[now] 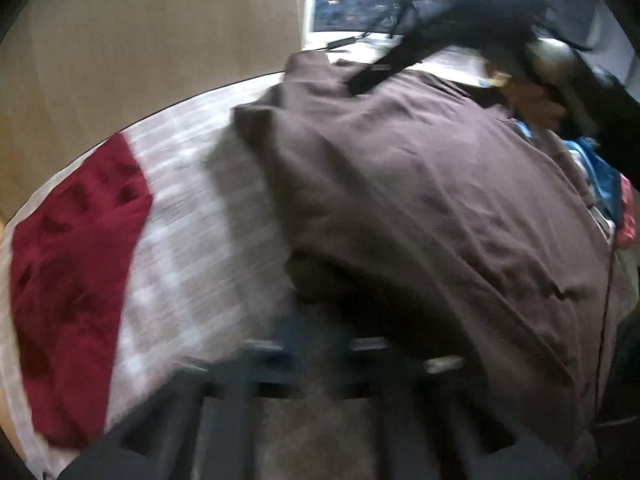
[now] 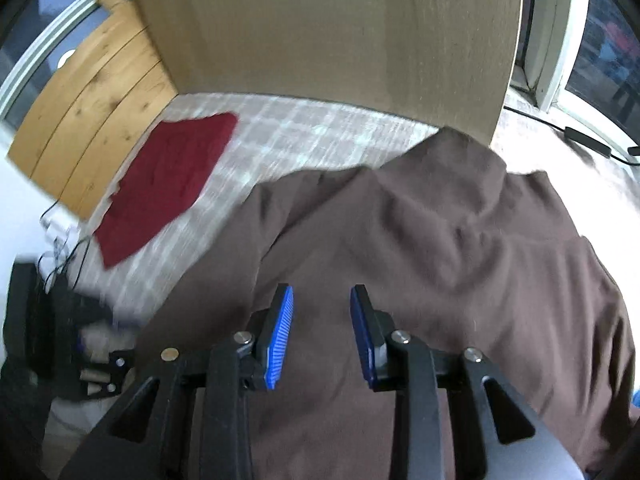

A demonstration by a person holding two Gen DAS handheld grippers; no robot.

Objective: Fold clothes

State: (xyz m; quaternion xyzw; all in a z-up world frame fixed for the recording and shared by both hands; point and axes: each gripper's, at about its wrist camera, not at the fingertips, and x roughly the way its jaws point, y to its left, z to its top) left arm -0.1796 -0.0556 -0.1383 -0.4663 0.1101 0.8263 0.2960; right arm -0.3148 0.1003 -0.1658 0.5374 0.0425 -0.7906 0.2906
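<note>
A large brown garment [image 1: 420, 200] lies spread and rumpled on a bed with a grey-and-white checked cover [image 1: 192, 208]; it also fills the right wrist view [image 2: 440, 248]. My right gripper [image 2: 322, 296] is open, its blue pads [image 2: 280, 336] just above the brown cloth, holding nothing. It shows in the left wrist view [image 1: 360, 80] as a black tool at the garment's far edge. My left gripper [image 1: 320, 344] is at the garment's near edge, blurred by motion; its fingers cannot be made out.
A folded dark red garment [image 1: 76, 272] lies at the left of the bed; it also shows in the right wrist view [image 2: 164, 184]. A pile of blue and pink clothes [image 1: 608, 196] sits at the right. A beige headboard [image 2: 340, 28], windows and cables surround the bed.
</note>
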